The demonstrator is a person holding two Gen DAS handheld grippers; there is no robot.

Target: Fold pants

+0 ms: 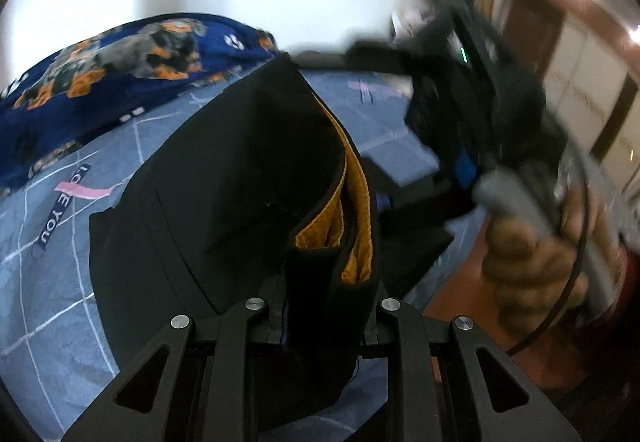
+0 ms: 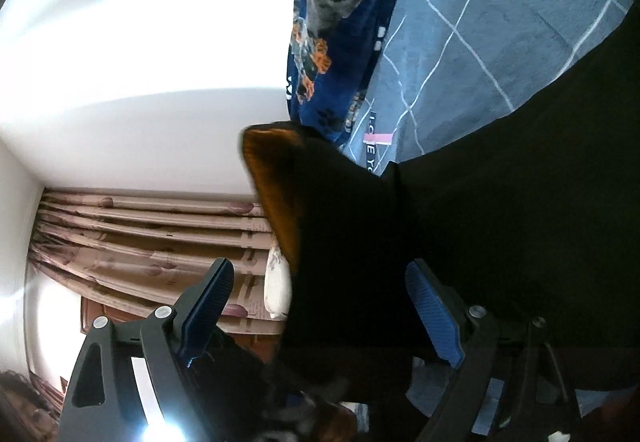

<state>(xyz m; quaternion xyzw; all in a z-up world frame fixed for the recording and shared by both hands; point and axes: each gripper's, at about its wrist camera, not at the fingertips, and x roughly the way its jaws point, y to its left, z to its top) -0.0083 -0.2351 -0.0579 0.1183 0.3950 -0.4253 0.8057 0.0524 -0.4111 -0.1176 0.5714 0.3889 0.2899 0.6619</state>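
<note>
While the black pants with mustard-yellow lining [image 1: 248,161] lay draped across the grey-blue checked bedsheet [image 1: 52,282], the left gripper [image 1: 320,316] was clamped on their folded waistband edge. The right gripper [image 2: 320,306] stood spread wide, its blue-padded fingers [image 2: 434,312] either side of a raised black fold, not pinching it. A dark blue dog-print blanket [image 1: 120,57] lay along the bed's far edge.
</note>
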